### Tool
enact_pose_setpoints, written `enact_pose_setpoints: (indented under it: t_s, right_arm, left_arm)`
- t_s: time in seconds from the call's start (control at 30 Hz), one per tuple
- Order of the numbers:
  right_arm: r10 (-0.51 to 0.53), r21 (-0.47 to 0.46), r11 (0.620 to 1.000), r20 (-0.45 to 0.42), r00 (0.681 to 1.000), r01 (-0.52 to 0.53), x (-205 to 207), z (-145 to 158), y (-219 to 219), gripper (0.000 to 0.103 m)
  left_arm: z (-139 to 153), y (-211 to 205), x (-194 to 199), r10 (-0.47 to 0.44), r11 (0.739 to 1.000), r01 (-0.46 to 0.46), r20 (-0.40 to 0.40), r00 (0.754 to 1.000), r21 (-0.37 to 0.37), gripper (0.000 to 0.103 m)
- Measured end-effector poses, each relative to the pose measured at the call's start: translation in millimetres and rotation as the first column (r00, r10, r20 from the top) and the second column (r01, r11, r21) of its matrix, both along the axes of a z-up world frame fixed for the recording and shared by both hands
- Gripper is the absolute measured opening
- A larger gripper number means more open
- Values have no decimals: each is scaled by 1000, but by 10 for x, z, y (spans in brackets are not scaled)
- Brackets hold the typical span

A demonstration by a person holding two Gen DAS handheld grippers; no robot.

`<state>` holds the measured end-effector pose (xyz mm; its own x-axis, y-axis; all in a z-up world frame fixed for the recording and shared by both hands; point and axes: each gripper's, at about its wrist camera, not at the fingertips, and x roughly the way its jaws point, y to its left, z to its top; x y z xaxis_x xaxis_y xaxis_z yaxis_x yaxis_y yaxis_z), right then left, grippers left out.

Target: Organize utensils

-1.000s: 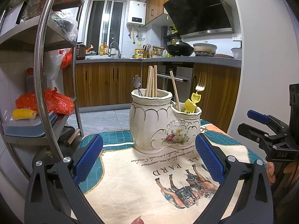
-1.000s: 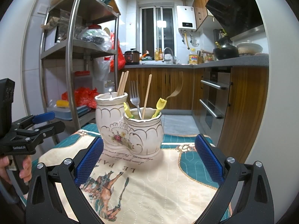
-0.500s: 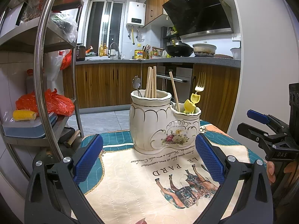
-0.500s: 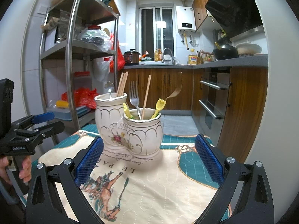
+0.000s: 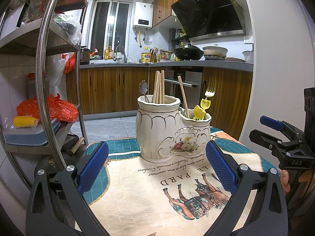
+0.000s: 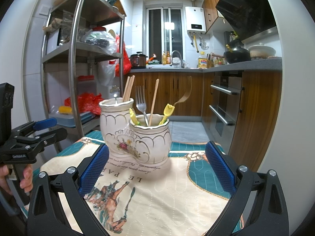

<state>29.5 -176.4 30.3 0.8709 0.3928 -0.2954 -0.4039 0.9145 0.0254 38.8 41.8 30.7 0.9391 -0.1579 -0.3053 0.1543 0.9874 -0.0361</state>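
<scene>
nothing has shifted since a second ago: both grippers, left gripper (image 5: pixel 156 169) and right gripper (image 6: pixel 156 167), gape empty before the utensil holder (image 5: pixel 173 129) mid-tablecloth (image 5: pixel 137 196), so any pick should grip one handle squarely.

A glossy glazed ceramic holder (image 5: pixel 171 131) stands on quilted cloth (image 5: pixel 141 194); the wooden chopsticks (image 5: pixel 159 87) look matt.
</scene>
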Motion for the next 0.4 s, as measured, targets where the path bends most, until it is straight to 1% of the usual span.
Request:
enact_pose_setpoints:
  t_s: [0.4]
  right_arm:
    - [0, 0, 1000, 0, 1000, 0, -1, 0, -2, 97]
  left_arm:
    - [10, 7, 9, 4, 1000, -4, -4, 1000, 0, 98]
